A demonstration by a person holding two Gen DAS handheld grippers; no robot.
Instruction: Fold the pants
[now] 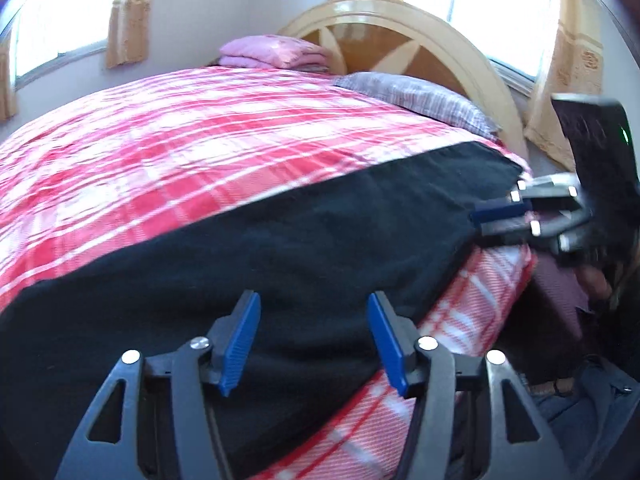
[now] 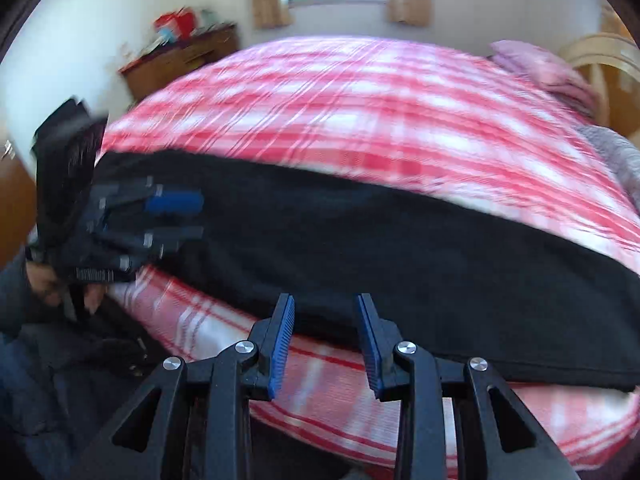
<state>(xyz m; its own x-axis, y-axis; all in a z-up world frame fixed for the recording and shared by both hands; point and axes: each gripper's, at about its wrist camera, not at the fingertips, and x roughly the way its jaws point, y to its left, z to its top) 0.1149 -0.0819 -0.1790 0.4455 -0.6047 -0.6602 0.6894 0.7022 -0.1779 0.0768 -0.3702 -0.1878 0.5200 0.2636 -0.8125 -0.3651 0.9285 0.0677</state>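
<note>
So the black pants (image 1: 280, 236) are laid out in a long flat strip along the near edge of the bed, on top of the red and white plaid blanket (image 1: 180, 148). In the left wrist view the left gripper (image 1: 314, 340) sits right over the near part of the strip, blue pads (image 1: 240, 344) spread fairly wide, nothing pinched between them, just the fabric lying underneath. In the right wrist view the right gripper (image 2: 326, 346) has its jaws at a narrower gap, also empty, tips lined up with the near edge of the pants where the cloth meets the blanket's side.

The pants themselves look smooth and matte, no visible wrinkles or seams that I can make out, folded or doubled into a neat band with a straight far edge. Both ends reach towards where the grippers are.

Pose-wise, both grippers are tilted downward at the bed. Each one shows up in the other's view, off at the end of the strip, pointing sideways across it, with a bit of the person's hand (image 2: 44, 280) behind. The right view is pretty blurry.

Further back there's a grey pillow (image 1: 416, 96), a folded pink stack (image 1: 276, 54), the curved wooden headboard (image 1: 400, 36), and curtained windows (image 1: 64, 20). The right view also catches a wooden dresser (image 2: 184, 60) by the wall.
</note>
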